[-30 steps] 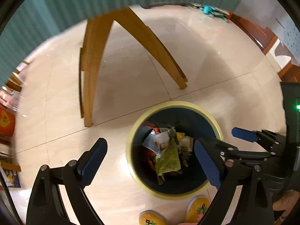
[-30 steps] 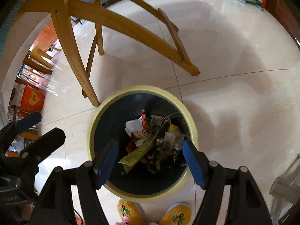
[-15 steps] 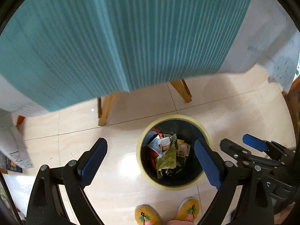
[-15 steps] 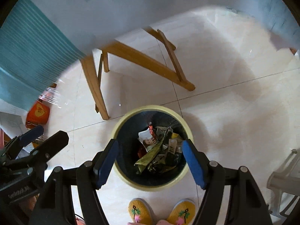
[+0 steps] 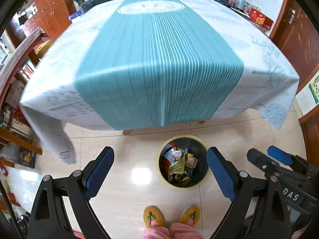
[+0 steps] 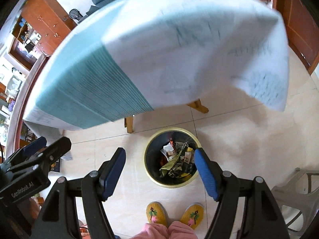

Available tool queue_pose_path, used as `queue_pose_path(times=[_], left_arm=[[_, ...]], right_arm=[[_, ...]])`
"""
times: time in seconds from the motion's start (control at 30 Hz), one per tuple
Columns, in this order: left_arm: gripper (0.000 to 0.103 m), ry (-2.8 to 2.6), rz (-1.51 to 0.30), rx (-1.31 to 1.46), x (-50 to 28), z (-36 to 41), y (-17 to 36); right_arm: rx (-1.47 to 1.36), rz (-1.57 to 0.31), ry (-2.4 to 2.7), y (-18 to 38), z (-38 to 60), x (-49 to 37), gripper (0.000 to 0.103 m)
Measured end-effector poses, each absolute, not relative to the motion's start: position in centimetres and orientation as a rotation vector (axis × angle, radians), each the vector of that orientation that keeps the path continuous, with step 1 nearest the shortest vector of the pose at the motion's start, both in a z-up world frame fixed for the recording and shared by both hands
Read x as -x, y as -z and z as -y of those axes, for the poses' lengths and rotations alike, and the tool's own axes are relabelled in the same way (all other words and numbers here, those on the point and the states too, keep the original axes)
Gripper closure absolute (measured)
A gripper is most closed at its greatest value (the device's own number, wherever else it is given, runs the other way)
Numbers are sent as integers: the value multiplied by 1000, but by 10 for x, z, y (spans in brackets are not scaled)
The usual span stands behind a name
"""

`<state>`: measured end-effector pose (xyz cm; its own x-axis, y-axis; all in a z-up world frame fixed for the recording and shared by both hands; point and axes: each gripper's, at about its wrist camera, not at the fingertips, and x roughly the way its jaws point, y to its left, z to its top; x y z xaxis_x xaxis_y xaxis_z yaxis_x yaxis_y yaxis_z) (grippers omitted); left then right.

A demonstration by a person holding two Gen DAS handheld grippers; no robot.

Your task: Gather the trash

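A round bin with a yellow rim (image 5: 161, 171) (image 6: 148, 171) stands on the tiled floor, holding crumpled wrappers and paper trash (image 5: 179, 164) (image 6: 176, 162). My left gripper (image 5: 160, 165) hangs high above the floor, open, with nothing between its blue pads (image 5: 220, 176). My right gripper (image 6: 160, 165) is at the same height, also open and empty; the bin shows between its fingers. Each gripper appears at the edge of the other's view, the right gripper (image 5: 279, 158) and the left gripper (image 6: 37, 147).
A table with a teal-and-white striped cloth (image 5: 159, 59) (image 6: 159, 45) fills the upper half of both views; wooden legs (image 6: 129, 124) stand behind the bin. A person's yellow slippers (image 5: 171, 216) are just in front of the bin. A grey plastic stool (image 6: 295, 191) sits at the right.
Both grippers have risen well above the bin, which now looks much smaller. The tabletop has come into view where only the table legs and cloth edge showed. Both stayed open.
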<state>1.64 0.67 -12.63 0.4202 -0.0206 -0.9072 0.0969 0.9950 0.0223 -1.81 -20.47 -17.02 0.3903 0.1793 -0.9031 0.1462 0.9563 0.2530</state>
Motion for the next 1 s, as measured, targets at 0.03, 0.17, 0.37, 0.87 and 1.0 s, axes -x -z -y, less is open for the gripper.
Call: queue_pose_path(times=[0.03, 0.17, 0.37, 0.87, 1.0], left_arm=[[10, 69, -1139, -70, -14, -8, 118], [10, 56, -1135, -38, -6, -16, 79], [10, 22, -1084, -10, 4, -29, 20], [10, -20, -966, 50, 15, -25, -56], [10, -21, -946, 46, 14, -21, -61]], right_arm=[[-308, -1172, -25, 162, 204, 18, 31], [-285, -1155, -48, 118, 198, 21, 31], [-247, -1138, -85, 58, 188, 30, 31], [-211, -1009, -169, -41, 176, 32, 31], [-204, -998, -172, -44, 176, 30, 31]])
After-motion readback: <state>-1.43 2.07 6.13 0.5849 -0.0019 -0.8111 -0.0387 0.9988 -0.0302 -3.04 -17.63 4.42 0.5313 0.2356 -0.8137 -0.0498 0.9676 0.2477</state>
